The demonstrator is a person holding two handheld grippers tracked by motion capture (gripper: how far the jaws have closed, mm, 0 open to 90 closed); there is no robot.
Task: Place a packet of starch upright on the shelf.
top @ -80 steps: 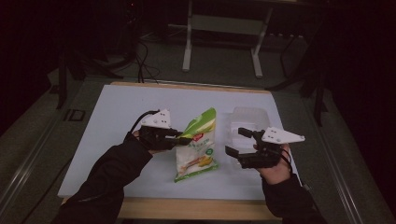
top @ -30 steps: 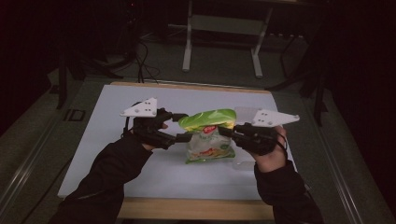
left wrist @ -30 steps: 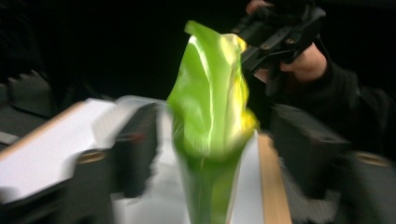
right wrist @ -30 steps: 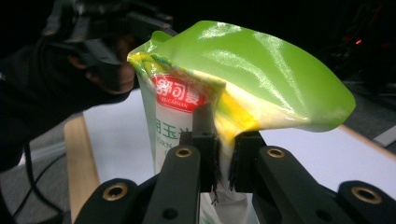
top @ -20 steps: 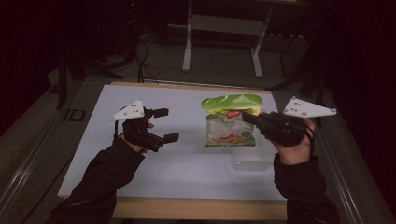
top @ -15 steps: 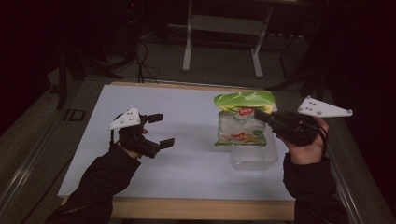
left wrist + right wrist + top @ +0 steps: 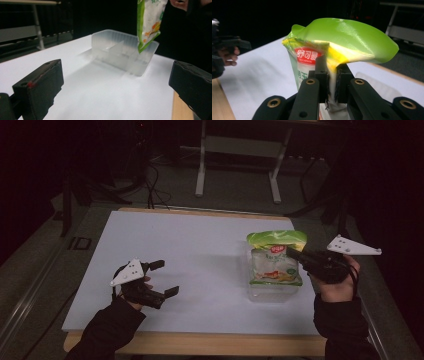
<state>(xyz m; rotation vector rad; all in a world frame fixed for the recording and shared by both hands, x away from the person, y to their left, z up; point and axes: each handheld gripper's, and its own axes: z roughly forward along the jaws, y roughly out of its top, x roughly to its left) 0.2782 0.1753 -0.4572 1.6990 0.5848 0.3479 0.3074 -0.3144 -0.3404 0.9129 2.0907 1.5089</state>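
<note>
A green and white snack bag (image 7: 275,257) hangs upright over a clear plastic divided container (image 7: 272,289) at the table's right. My right gripper (image 7: 294,254) is shut on the bag's upper edge; in the right gripper view the jaws pinch the bag (image 7: 332,50) just below its green top. The left gripper view shows the bag's lower corner (image 7: 147,27) hanging just above the container (image 7: 122,51). My left gripper (image 7: 164,279) stands open at the table's front left, holding nothing, well away from the bag.
The white table top (image 7: 195,250) has a wooden front edge (image 7: 200,342). A metal table frame (image 7: 240,155) stands on the dark floor behind. The other hand and its gripper (image 7: 223,50) show far off in the right gripper view.
The left gripper let go of the bag and drew back to the front left. The right gripper carried the bag rightward, and it now hangs over the clear container.
</note>
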